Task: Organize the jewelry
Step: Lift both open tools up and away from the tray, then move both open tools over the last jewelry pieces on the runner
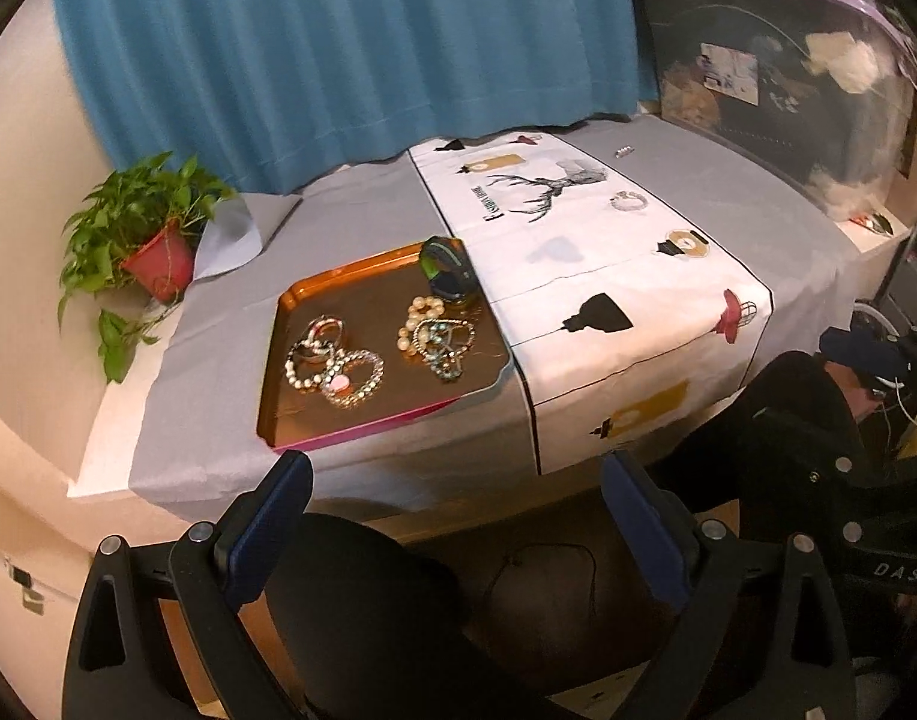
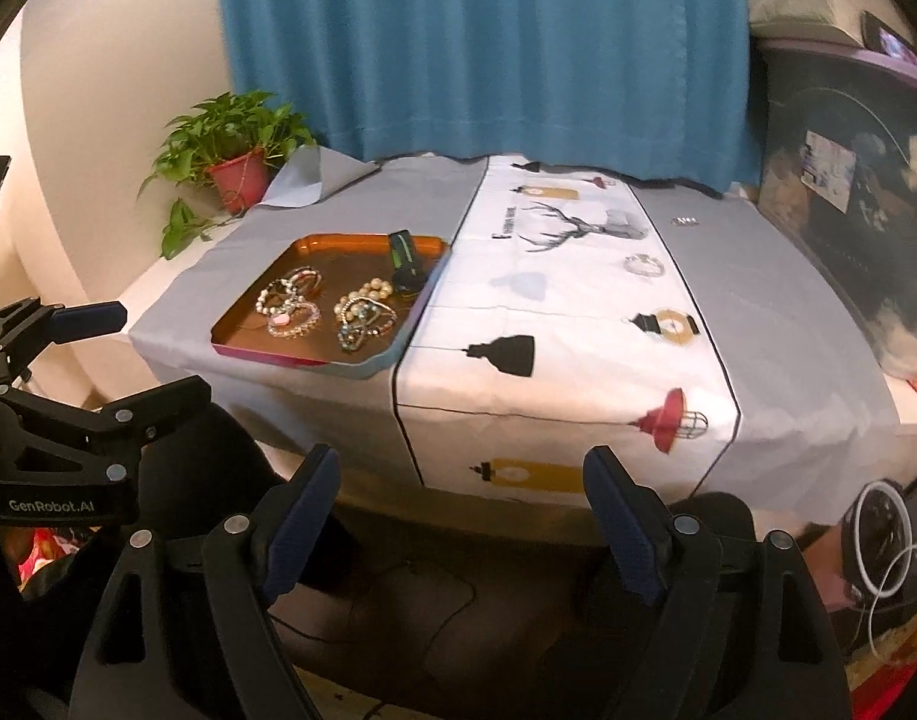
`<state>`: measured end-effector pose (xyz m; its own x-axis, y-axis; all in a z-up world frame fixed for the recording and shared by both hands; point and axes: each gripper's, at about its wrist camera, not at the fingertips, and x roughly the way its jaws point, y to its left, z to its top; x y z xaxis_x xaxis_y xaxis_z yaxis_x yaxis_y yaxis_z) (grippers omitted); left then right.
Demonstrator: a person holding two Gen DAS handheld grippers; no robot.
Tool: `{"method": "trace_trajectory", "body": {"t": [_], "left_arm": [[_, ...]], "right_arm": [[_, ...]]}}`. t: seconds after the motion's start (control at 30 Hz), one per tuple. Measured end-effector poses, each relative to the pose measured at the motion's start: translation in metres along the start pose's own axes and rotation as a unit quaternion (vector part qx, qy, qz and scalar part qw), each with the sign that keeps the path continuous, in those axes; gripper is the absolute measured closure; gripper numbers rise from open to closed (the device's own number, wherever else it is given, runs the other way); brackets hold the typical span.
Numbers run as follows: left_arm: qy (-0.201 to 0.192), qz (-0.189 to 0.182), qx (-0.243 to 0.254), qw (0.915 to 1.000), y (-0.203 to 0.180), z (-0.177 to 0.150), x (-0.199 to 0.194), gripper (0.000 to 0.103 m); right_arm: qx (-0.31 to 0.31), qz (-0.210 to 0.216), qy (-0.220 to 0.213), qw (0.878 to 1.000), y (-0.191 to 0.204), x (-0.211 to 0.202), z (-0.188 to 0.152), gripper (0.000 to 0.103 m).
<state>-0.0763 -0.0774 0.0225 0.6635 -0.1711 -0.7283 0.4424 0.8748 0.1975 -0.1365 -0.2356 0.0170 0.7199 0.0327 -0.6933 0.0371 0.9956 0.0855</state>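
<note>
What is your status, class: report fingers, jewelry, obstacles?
Left gripper, right gripper open, short of table. Beaded bracelets piled in orange metal tray; small silver bracelet loose on white runner. Path clear.

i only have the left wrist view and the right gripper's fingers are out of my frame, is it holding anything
observer: No. The right gripper is open and empty, short of the table.
operator: where's it aimed
observer: At the front edge of the white printed runner, with the orange tray off to its left.
operator: and my left gripper from that side
observer: The left gripper shows at the frame's left edge. It is to the left of the tray and not over the table.
</note>
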Motion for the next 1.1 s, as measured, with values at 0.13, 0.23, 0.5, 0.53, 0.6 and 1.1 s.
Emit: {"method": "trace_trajectory", "body": {"t": [0.13, 0.23, 0.5, 0.53, 0.6, 1.1], "left_arm": [[0.005, 0.001, 0.011, 0.9999, -0.008, 0.006, 0.007, 0.007], [0.014, -0.003, 0.016, 0.9998, -0.015, 0.012, 0.018, 0.007], [0.014, -0.015, 0.057, 0.9982, -0.048, 0.058, 0.054, 0.007], [0.014, -0.016, 0.06, 0.998, -0.052, 0.063, 0.058, 0.007], [0.017, -0.025, 0.066, 0.9973, -0.061, 0.081, 0.071, 0.007], [0.024, -0.096, 0.055, 0.9936, -0.106, 0.221, 0.2, 0.007]], "right_arm": [[0.008, -0.005, 0.001, 1.0, -0.011, 0.003, -0.001, 0.02], [0.017, -0.01, 0.007, 1.0, -0.023, 0.01, -0.002, 0.02], [0.071, -0.047, 0.024, 0.996, -0.082, 0.029, 0.0, 0.019], [0.08, -0.053, 0.027, 0.995, -0.093, 0.033, 0.001, 0.019], [0.097, -0.064, 0.03, 0.993, -0.112, 0.038, 0.003, 0.02], [0.149, -0.135, 0.046, 0.978, -0.269, 0.109, 0.048, 0.019]]}}
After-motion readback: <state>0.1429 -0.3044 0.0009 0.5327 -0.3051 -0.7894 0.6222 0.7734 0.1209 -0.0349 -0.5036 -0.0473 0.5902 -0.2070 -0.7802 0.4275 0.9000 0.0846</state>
